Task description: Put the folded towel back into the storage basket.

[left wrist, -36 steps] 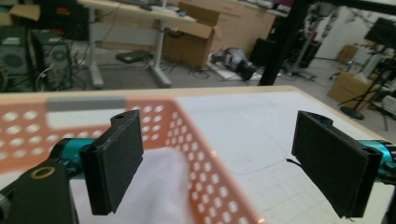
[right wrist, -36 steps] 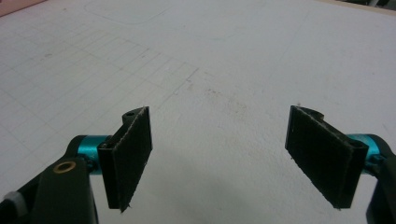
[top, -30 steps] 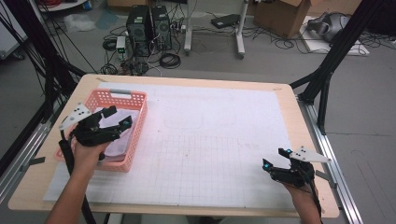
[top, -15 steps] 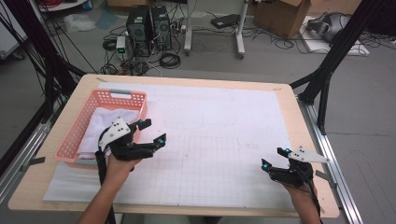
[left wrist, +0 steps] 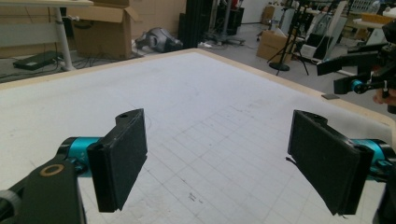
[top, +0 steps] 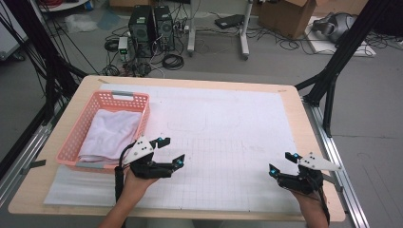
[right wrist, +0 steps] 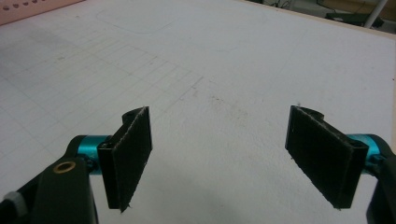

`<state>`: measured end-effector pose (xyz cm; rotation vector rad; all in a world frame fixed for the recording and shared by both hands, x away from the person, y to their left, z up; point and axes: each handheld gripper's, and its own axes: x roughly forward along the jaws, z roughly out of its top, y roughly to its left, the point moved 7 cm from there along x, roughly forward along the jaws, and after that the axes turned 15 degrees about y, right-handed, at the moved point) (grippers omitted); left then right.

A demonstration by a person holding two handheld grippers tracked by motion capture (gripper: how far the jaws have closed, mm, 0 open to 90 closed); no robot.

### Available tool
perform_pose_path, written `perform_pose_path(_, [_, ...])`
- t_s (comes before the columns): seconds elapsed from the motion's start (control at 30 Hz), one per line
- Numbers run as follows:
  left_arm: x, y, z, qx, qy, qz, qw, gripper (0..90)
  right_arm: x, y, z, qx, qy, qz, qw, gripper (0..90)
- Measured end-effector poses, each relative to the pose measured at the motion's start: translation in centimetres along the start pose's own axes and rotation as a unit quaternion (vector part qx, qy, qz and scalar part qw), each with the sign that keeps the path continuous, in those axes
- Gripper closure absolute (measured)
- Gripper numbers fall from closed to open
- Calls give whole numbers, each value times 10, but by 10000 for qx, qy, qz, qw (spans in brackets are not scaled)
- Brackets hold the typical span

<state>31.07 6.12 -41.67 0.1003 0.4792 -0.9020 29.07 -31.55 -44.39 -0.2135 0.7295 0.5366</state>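
Since a second ago the left gripper [top: 170,150] has pulled out of the basket [top: 84,124] and is now sitting over the white gridded mat [top: 228,137], just off the basket's 4 o'clock corner. Its jaws are standing wide apart with nothing between them (the left gripper view is looking straight across bare grid). The towel [top: 112,133] is lying folded inside the pink basket, which is sitting at about 9 o'clock on the table [top: 294,102], and the gripper isn't touching either one. The right gripper [top: 283,162] hasn't really budged; it's hanging out at roughly 4 o'clock near the mat's front edge, jaws also spread and empty. Both grippers are well apart from each other, pointing toward 12 to 1 o'clock.
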Motion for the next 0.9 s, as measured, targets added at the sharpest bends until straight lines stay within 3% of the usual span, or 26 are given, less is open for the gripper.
perform_pose_path(0.9, [12,0,-12,-28,232,-19,9997,202,4,1,-2,-11,58,40,10000,219])
